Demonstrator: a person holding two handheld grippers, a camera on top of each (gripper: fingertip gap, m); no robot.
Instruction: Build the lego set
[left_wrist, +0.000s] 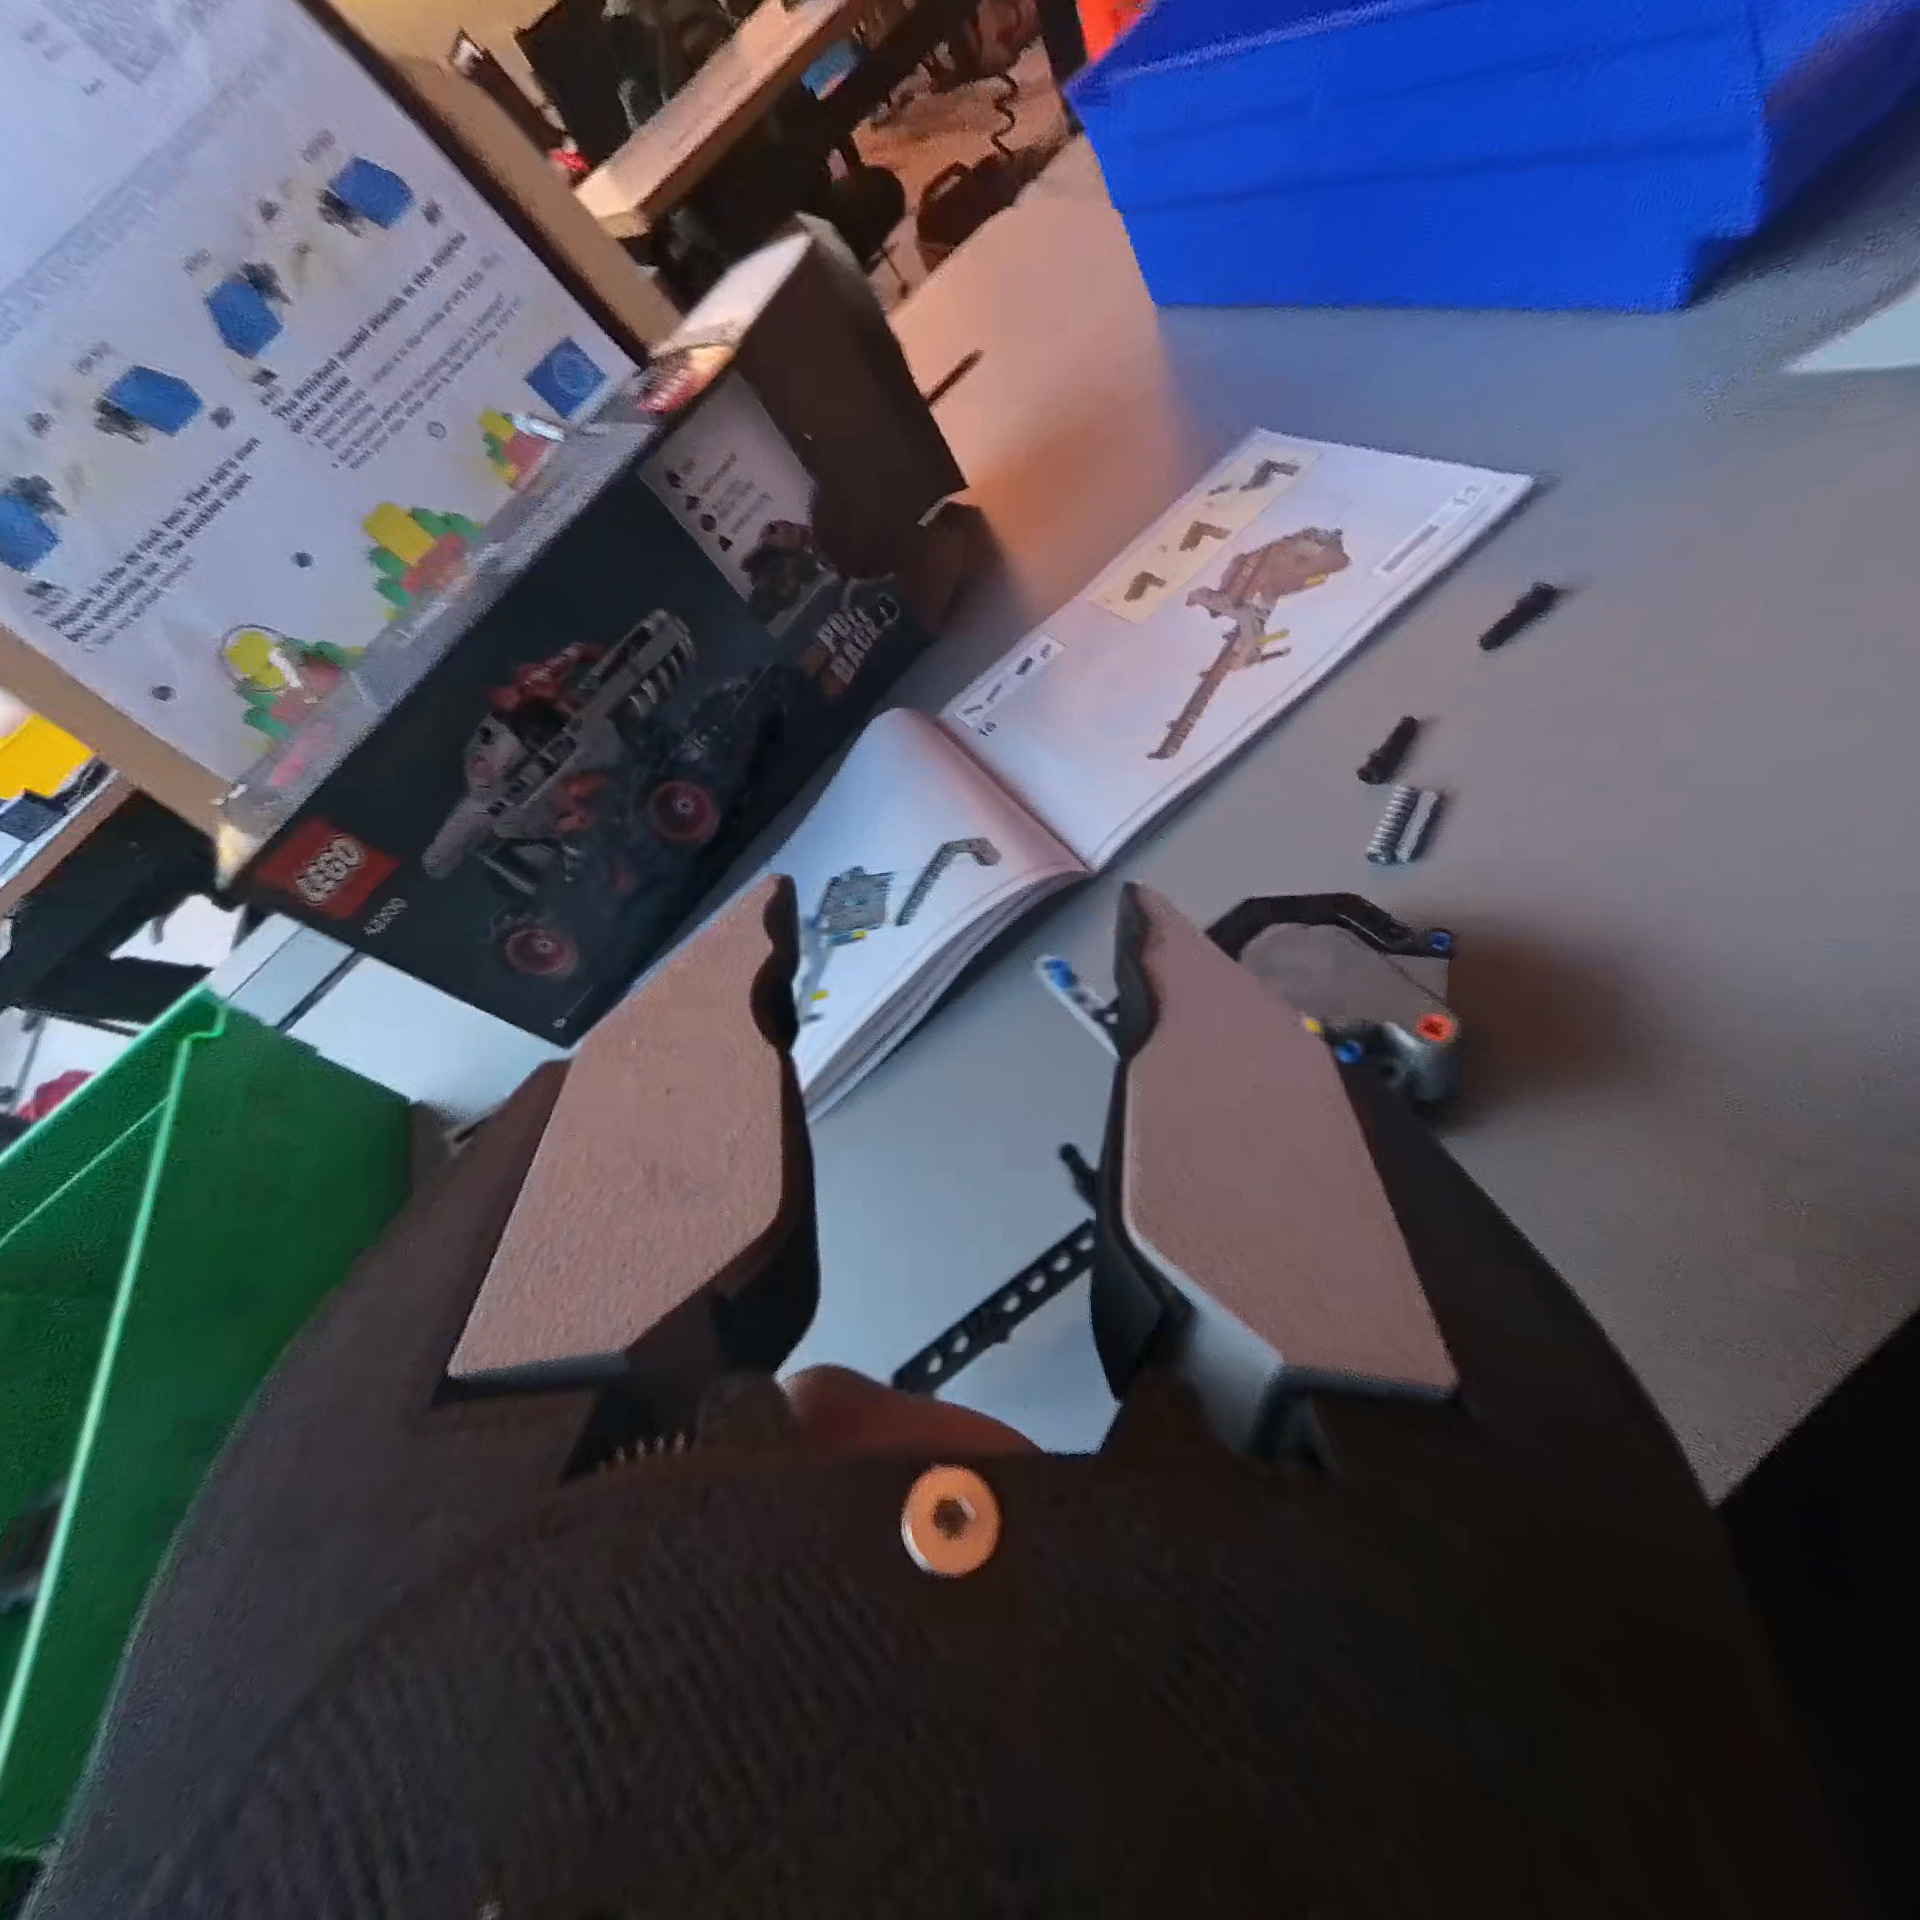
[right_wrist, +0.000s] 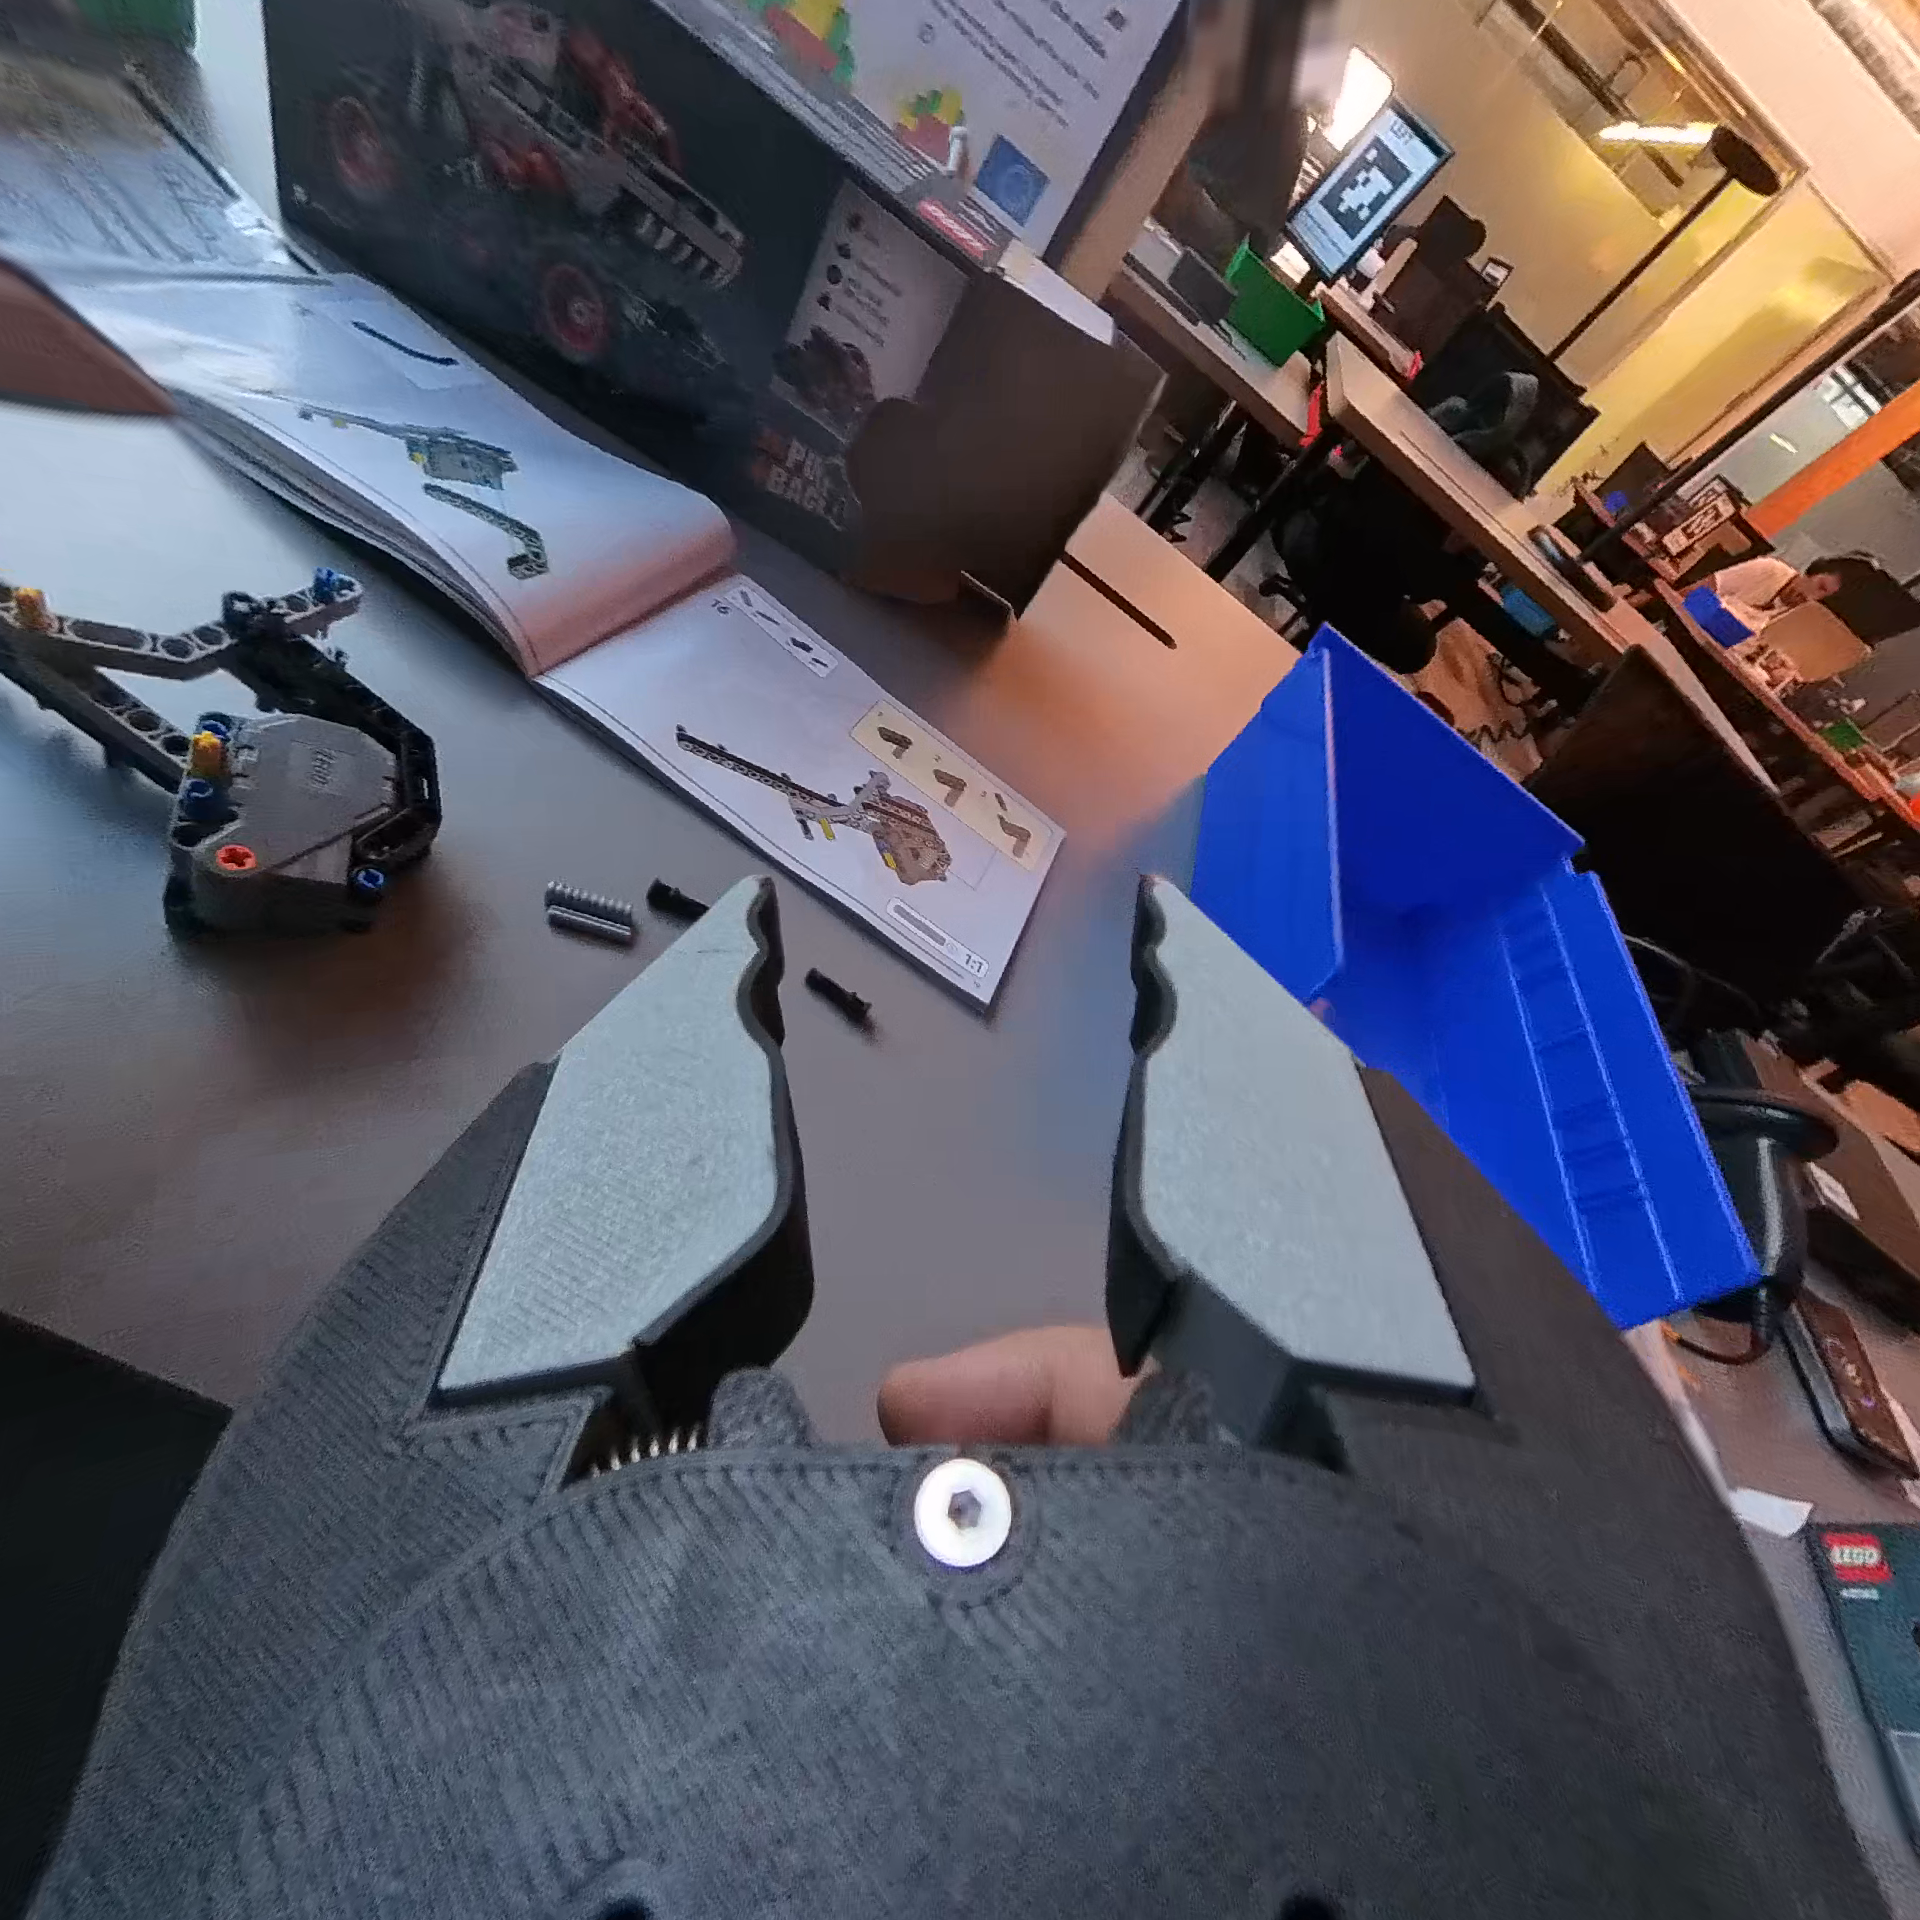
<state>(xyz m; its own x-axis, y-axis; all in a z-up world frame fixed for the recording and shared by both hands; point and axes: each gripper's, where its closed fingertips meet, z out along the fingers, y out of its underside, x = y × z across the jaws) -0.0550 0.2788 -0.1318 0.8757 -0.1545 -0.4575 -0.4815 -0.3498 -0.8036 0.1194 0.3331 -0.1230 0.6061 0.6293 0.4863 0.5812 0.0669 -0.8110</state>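
Lego assembly (right_wrist: 281, 790) left of gaping right tongs (right_wrist: 956, 935)

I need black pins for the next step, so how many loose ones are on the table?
2. One black pin lies beside the grey ridged piece, the other black pin nearer the open instruction booklet's corner. More may be hidden behind the hand-held grippers.

The surface (right_wrist: 312, 1091) is plain dark grey. The open booklet (right_wrist: 623, 582) has white pages with pale yellow panels. The box (right_wrist: 582, 187) is black, printed with a grey truck on red wheels. The part-built model (right_wrist: 281, 790) is grey and black (with blue, yellow and red pins). A bin (right_wrist: 1455, 1039) is solid blue; another bin (left_wrist: 156, 1299) is green. Loose pins (right_wrist: 836, 992) are black.
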